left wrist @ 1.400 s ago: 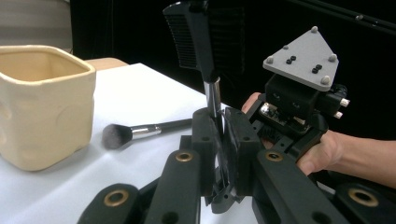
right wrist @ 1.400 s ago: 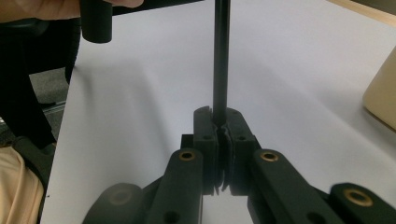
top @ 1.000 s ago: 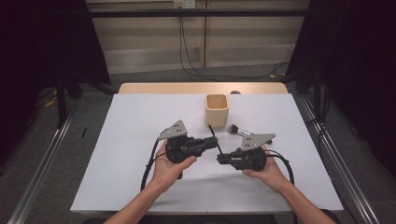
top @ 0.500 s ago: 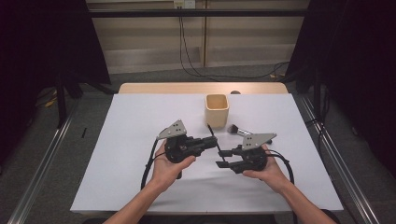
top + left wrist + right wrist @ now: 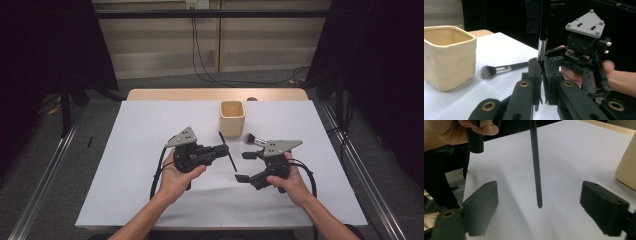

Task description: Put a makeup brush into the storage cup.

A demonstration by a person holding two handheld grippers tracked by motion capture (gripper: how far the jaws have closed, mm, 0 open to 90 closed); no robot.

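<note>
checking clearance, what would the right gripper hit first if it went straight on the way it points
Probably the thin black brush handle held by the left gripper: it hangs between the right gripper's open jaws, which have just been opening. Depth is hard to judge.

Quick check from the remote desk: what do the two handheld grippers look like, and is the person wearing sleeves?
Both the left gripper and right gripper are black with brass-coloured pivot pins, each topped by a grey three-cornered plate and trailing a black cable. The forearms are bare, no sleeves.
</note>
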